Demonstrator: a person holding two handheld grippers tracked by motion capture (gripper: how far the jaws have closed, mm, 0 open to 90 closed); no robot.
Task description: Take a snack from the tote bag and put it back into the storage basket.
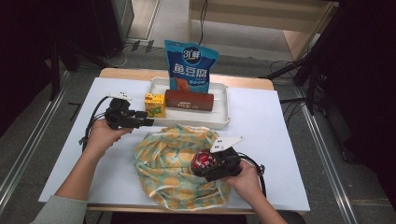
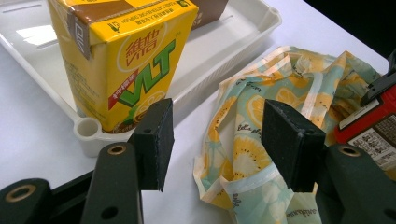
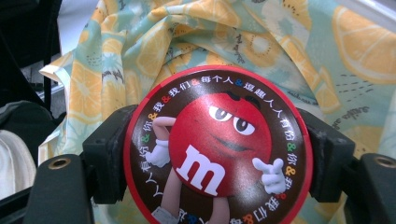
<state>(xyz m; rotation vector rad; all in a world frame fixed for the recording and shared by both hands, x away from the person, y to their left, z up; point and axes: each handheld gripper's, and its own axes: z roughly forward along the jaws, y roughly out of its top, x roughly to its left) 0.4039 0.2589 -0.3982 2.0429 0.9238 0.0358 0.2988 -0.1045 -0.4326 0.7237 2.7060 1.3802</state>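
Right hand-held gripper (image 3: 215,154) is clamped across a round red candy tin (image 3: 215,147) with a glossy printed lid, held over the crumpled lemon-print fabric bag (image 1: 175,163) on the white desk (image 1: 271,135). Left hand-held gripper (image 2: 217,135) has its jaws wide and empty, foam pads (image 2: 287,140) just beside a yellow drink carton (image 2: 123,60) standing in the white plastic tray (image 2: 88,130).

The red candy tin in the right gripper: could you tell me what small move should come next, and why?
Probably lower the red candy tin into the lemon-print bag. The right gripper is shut on the tin directly over the bag's fabric. The left gripper stands open beside the yellow drink carton in the white tray, near the bag's edge, so it could perhaps hold the bag open.
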